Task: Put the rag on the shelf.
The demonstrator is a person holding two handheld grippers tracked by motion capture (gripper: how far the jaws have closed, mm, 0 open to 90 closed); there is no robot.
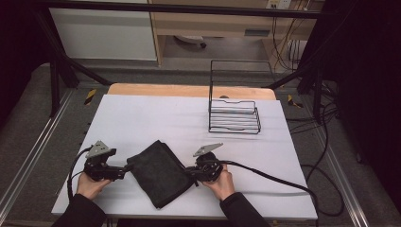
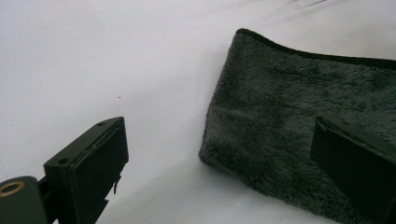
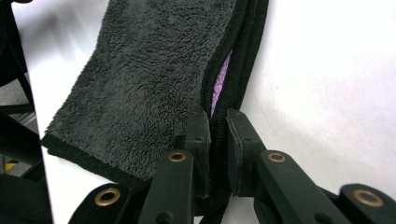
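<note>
I am working a folded dark towel [image 1: 158, 172] that is lying near the front edge of the white table [image 1: 142, 118], its long axis running from about 11 o'clock down to 5 o'clock in the high view. My right gripper [image 1: 193, 172] is pinching the towel's bound edge: in the right gripper view the jaws are closed almost together with the black hem and a sliver of purple lining [image 3: 223, 79] caught between them. My left gripper [image 1: 126, 169] is standing spread, pinching nothing; in the left gripper view one jaw is over bare table and the other is over the plush pile, so the towel's corner [image 2: 208, 154] is sitting between them, unclamped. From that gripper the towel is lying toward 3 o'clock. Both hands are equally near, one at each long side. I judge the left jaws need to close on that corner next. A wire rack [image 1: 234, 116] is standing well apart at 1 o'clock.
</note>
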